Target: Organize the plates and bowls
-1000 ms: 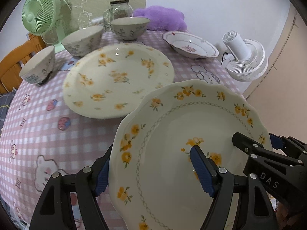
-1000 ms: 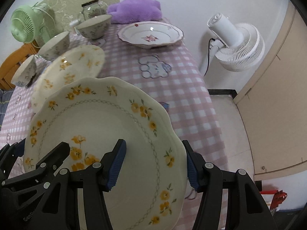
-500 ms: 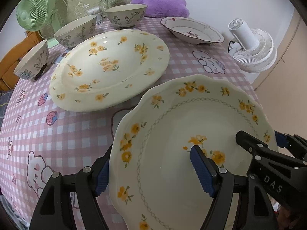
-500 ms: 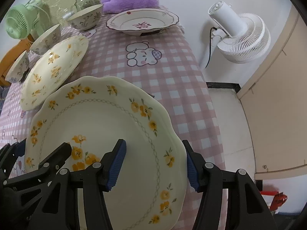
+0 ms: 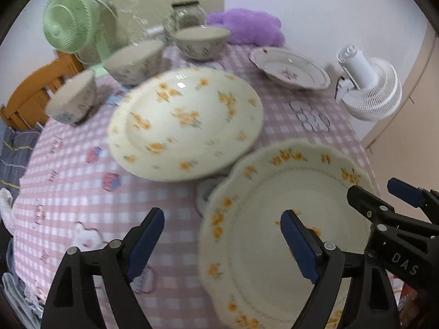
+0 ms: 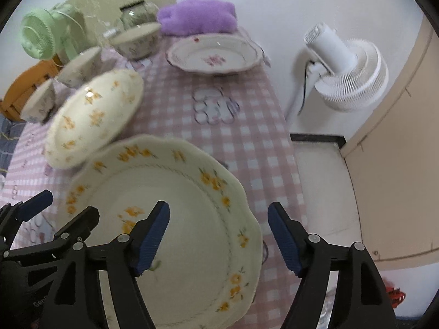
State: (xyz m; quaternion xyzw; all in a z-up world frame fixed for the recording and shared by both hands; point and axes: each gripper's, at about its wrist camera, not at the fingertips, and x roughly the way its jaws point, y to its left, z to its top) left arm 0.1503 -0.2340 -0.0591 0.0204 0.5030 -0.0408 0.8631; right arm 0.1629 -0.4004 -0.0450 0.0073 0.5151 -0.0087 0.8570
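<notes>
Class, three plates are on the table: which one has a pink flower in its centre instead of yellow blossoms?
The far white plate beside the purple cushion. It has a dark-edged rim, whereas the round plate and the scalloped plate are cream with yellow flowers.

**Readable markings: one set of letters**

The only clear lettering is "DAS", in pale capitals on the black body of the right gripper (image 5: 406, 200), seen at the lower right edge of the left wrist view. In the right wrist view, a few pale letters sit on the black body of the left gripper (image 6: 65, 205) at the lower left corner, but they are cut off and too blurred to read.
</notes>
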